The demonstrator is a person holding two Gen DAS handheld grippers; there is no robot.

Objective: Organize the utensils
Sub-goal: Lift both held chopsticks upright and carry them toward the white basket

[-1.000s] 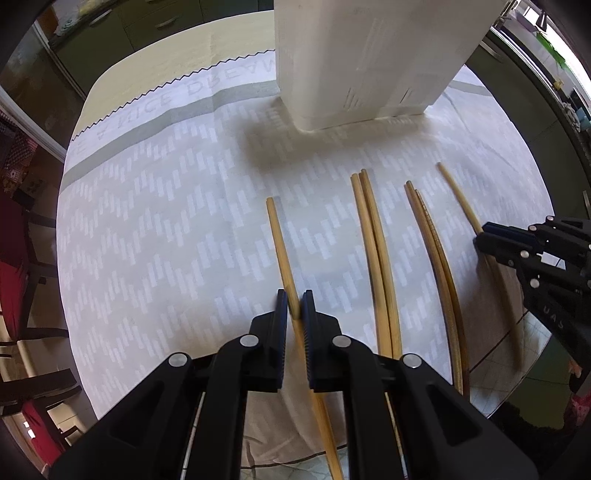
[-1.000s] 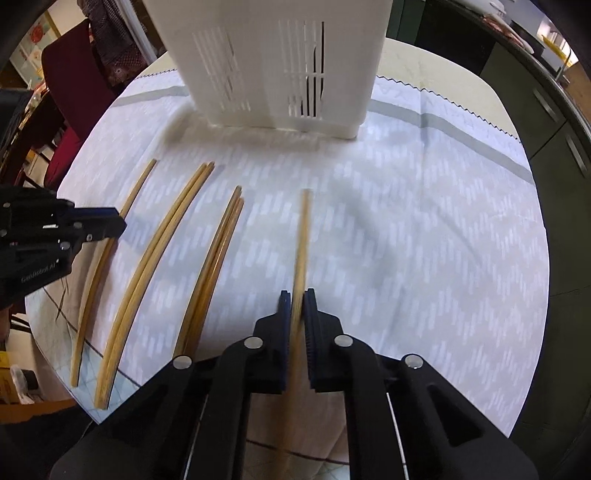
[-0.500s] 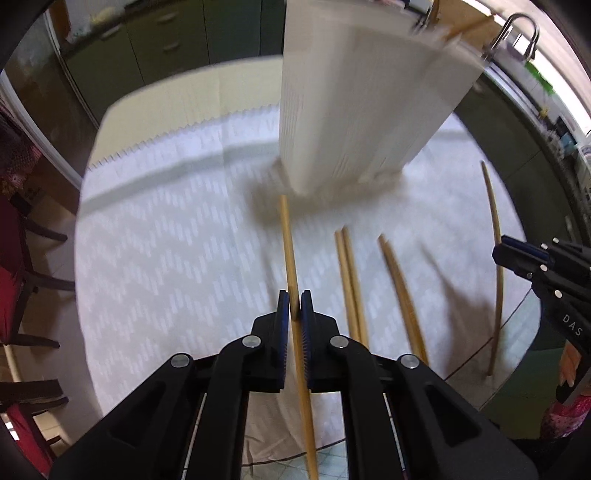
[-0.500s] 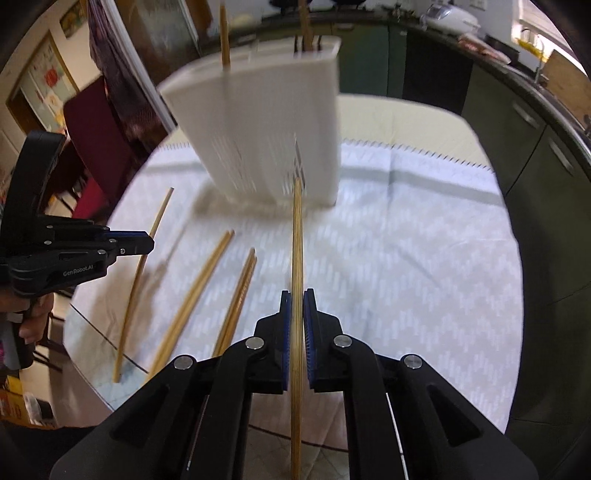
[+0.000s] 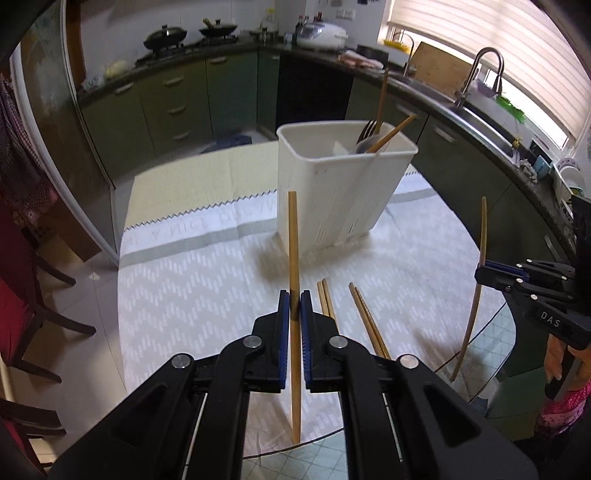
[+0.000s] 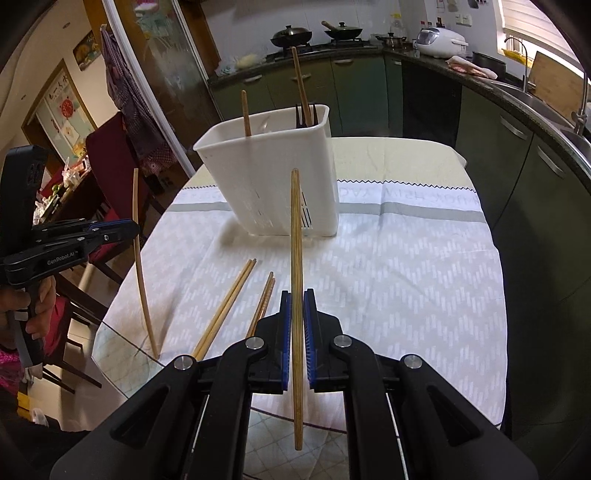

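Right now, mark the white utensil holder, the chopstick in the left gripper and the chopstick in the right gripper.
white utensil holder (image 5: 332, 192), left wrist view, front wall.
left gripper's chopstick (image 5: 293, 236), left wrist view, upper shaft.
right gripper's chopstick (image 6: 296, 229), right wrist view, upper shaft.

Two woks (image 5: 192, 33) on stove, rice cooker (image 5: 322, 36), sink faucet (image 5: 480, 72), red chair (image 6: 110, 155)

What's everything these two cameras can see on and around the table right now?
Held chopsticks: two, tan wood, one upright in each gripper.
Loose chopsticks: four, tan, lying in two pairs on the cloth.
Utensil holder: one, white plastic, standing on the cloth, with chopsticks and a dark fork inside.
Tablecloth: one, white and grey pattern, over the table.
Woks: two, black, on the stove behind.
Rice cooker: one, white, on the counter.
Chairs: red, left of the table.
Left gripper: black, shut.
Right gripper: black, shut.
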